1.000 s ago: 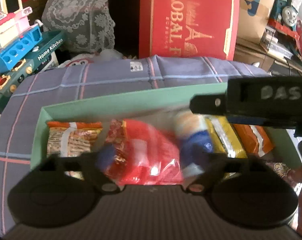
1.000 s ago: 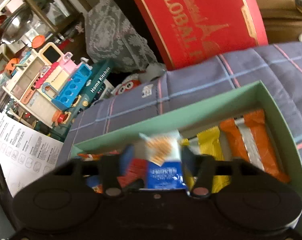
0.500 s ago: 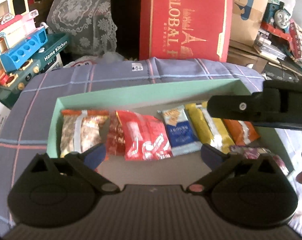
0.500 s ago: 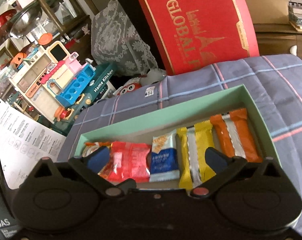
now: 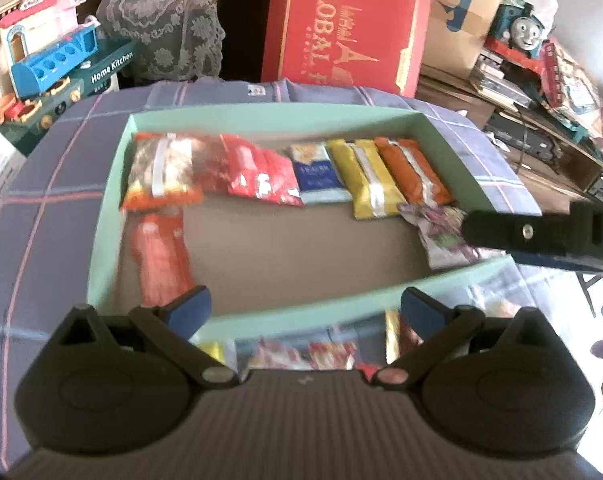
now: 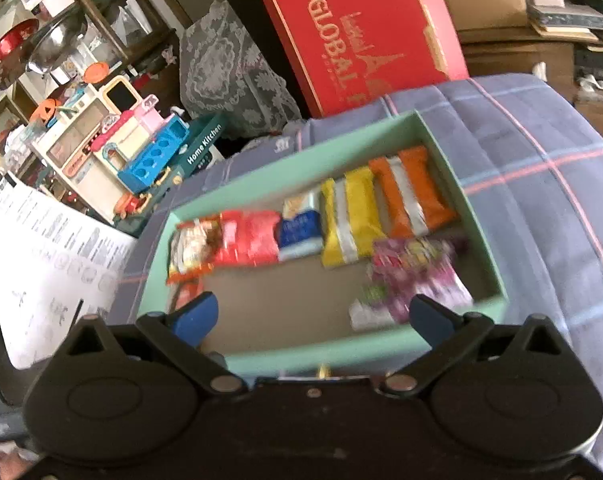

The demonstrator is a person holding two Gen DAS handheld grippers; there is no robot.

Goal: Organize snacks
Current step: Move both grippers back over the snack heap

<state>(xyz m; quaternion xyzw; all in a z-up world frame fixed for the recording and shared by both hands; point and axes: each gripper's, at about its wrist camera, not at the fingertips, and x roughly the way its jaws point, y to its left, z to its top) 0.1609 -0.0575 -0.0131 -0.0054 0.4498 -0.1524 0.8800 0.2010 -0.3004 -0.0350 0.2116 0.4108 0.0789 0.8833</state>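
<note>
Left hand-held gripper (image 5: 303,312): jaws spread wide, nothing between the blue pads, hanging over the near wall of the green box (image 5: 301,314). Right hand-held gripper (image 6: 315,314): jaws likewise spread to the full, empty, poised above the near edge of the same box; from the left wrist view, seen as a black bar at the right side, just over the purple packet (image 5: 441,232).

Inside the box, along the far wall, a row of snacks lying flat, well ahead of both pairs of fingers: noodle packet (image 5: 161,170) at the left, then red packet (image 5: 261,170), blue packet (image 5: 319,172), yellow packet (image 5: 367,178), orange packet (image 5: 413,170) at the right. Nearer, against the left wall, a second red-orange packet (image 5: 159,256), just ahead of the left finger. Purple packet in the near right corner, just ahead of the right gripper's right finger. Bare brown floor of the box between them.

More snacks, blurred, outside the box below its near wall, close under the left gripper. Box resting on a purple checked cloth (image 5: 53,184). Behind: red carton (image 5: 349,28), toy kitchen (image 5: 61,64), toy train (image 5: 521,32).
</note>
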